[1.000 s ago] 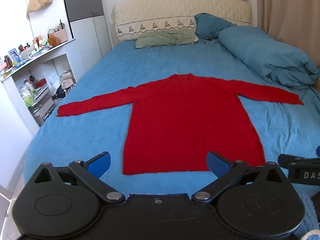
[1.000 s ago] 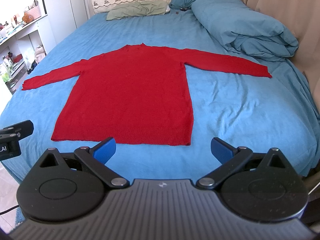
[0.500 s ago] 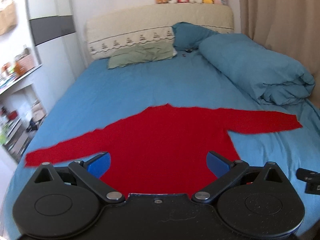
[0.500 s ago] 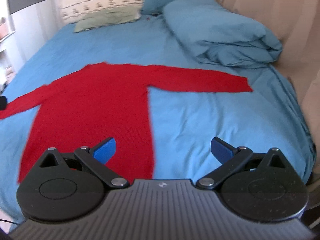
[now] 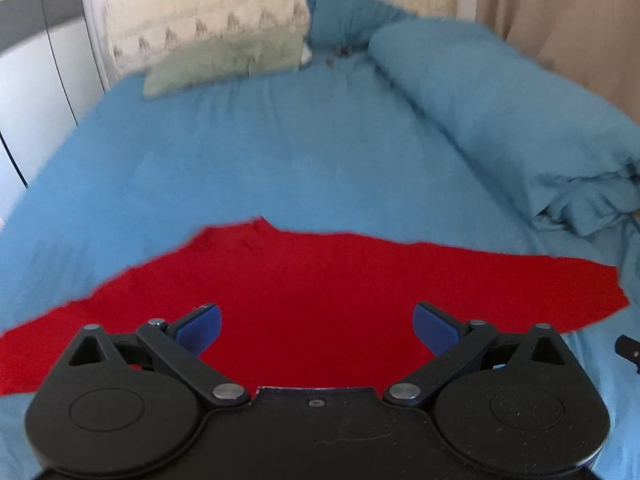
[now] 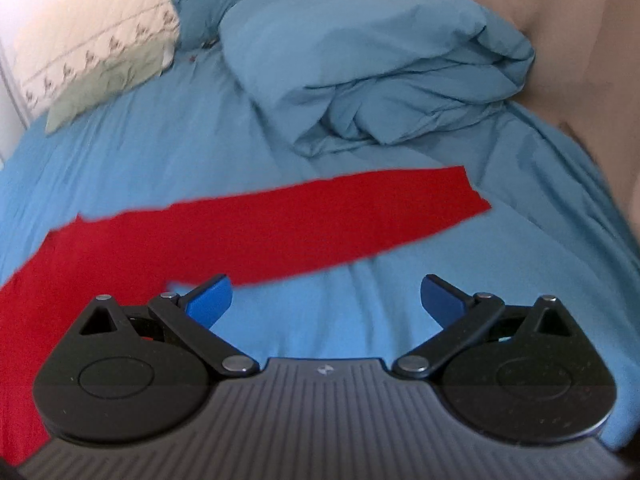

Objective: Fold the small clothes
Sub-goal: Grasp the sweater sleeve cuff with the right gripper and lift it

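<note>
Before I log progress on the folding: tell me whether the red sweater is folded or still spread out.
Spread. The red sweater lies flat on the blue sheet, its sleeve stretched straight out, no fold visible.

Both wrist views face the headboard, low; both see the sweater [image 5: 320, 300].

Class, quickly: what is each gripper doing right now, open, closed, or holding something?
Left gripper: open, holding nothing, over the red sweater.
Right gripper: open, holding nothing, over the blue sheet near the sweater's sleeve.

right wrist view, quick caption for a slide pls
Open right gripper above the blue bedsheet, near the red sweater sleeve.
</note>
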The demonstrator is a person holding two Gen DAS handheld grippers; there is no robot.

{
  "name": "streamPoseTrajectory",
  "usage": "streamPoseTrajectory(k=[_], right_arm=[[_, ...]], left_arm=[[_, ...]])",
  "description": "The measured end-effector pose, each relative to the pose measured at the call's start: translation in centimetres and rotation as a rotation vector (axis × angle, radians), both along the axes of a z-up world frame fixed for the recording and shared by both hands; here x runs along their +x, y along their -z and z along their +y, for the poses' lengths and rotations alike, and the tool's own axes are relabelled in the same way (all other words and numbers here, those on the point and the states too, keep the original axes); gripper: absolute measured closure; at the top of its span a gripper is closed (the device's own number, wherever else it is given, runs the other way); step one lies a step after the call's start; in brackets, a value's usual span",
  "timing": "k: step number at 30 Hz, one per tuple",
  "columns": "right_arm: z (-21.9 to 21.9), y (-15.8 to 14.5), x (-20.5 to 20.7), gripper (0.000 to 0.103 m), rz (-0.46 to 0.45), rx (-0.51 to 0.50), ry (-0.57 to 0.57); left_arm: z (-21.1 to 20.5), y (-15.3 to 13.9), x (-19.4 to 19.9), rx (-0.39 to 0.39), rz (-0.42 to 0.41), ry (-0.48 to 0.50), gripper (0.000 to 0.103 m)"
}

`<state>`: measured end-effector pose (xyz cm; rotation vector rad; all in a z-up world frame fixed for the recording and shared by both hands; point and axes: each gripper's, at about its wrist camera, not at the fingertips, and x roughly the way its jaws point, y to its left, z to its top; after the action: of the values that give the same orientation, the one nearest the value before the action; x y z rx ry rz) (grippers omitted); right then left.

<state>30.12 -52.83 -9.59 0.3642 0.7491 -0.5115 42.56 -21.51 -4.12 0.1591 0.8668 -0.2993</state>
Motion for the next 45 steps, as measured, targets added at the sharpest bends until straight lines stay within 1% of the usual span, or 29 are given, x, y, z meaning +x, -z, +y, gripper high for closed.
streamPoseTrajectory(k=[4,8,10,11,13,16,18,20,21,22,23,24,25,26,28,30,32,33,34,37,40,45], right_arm=[[-4.7,4.6,2.2,0.0,0.019,0.03,0.084],[-8.9,8.5,3.4,0.0,-0.001,0.105,0.17],[-10.9,10.2,4.3,0.0,0.002,0.108,0.201],[-11.6,10.8,4.7,0.001,0.006,0.108,0.207],[-13.2,11.9,5.3,0.006,0.003,0.12,0.231],[-14.8,12.8,5.8,0.01,-0.042,0.129,0.263],[-15.2,13.0,6.1,0.018,-0.049,0.095,0.274],[-15.5,13.3,6.3,0.035,-0.047,0.067,0.295],[-15.8,13.3,6.3,0.039,-0.053,0.066,0.306],[-16.0,13.3,6.4,0.05,-0.057,0.067,0.313],[-16.1,13.2,6.3,0.062,-0.055,0.065,0.314],[-16.3,13.0,6.5,0.068,-0.052,0.064,0.31],[-16.2,12.8,6.5,0.076,-0.053,0.062,0.303],[-16.1,12.4,6.6,0.079,-0.053,0.059,0.297],[-15.4,11.2,6.8,0.08,-0.062,0.045,0.287],[-14.5,9.7,7.1,0.08,-0.09,0.042,0.267],[-13.3,7.9,7.7,0.08,-0.125,0.048,0.234],[-13.3,7.9,7.7,0.08,-0.125,0.048,0.234],[-11.4,6.0,8.9,0.081,-0.158,0.05,0.18],[-7.7,3.1,11.1,0.081,-0.203,0.051,0.075],[-2.4,0.5,14.4,0.081,-0.241,0.051,-0.06],[7.9,-1.7,19.7,0.081,-0.283,0.091,-0.264]], left_arm=[[-2.2,5.1,4.4,0.021,0.108,-0.03,0.0],[-4.2,10.3,7.2,0.036,0.179,-0.049,0.0],[-5.0,12.5,8.2,0.044,0.201,-0.053,0.0],[-5.3,13.3,8.5,0.048,0.203,-0.054,0.0],[-5.9,14.5,9.1,0.058,0.206,-0.051,0.0],[-7.1,16.1,10.0,0.08,0.215,-0.051,0.0],[-7.6,16.6,10.3,0.091,0.214,-0.053,0.0],[-8.0,16.6,10.2,0.098,0.207,-0.051,0.0],[-8.1,16.6,10.2,0.098,0.207,-0.052,0.0],[-7.9,16.7,10.5,0.099,0.211,-0.052,0.0],[-7.7,16.6,10.4,0.098,0.214,-0.052,0.0],[-7.6,16.5,10.4,0.096,0.216,-0.053,0.0],[-7.9,16.6,11.0,0.098,0.218,-0.051,0.0],[-7.9,16.6,11.0,0.098,0.219,-0.048,0.0],[-7.8,16.3,11.1,0.098,0.221,-0.04,0.0],[-7.4,15.6,11.5,0.096,0.21,-0.037,0.0],[-6.6,14.3,11.3,0.104,0.175,-0.037,0.0],[-5.9,13.4,11.1,0.101,0.154,-0.035,0.0],[-5.3,12.7,10.9,0.098,0.14,-0.035,0.0],[-2.4,10.2,10.6,0.095,0.104,-0.048,0.0],[1.4,8.0,10.2,0.098,0.069,-0.067,0.0],[8.4,6.1,9.6,0.115,0.036,-0.123,0.0]])
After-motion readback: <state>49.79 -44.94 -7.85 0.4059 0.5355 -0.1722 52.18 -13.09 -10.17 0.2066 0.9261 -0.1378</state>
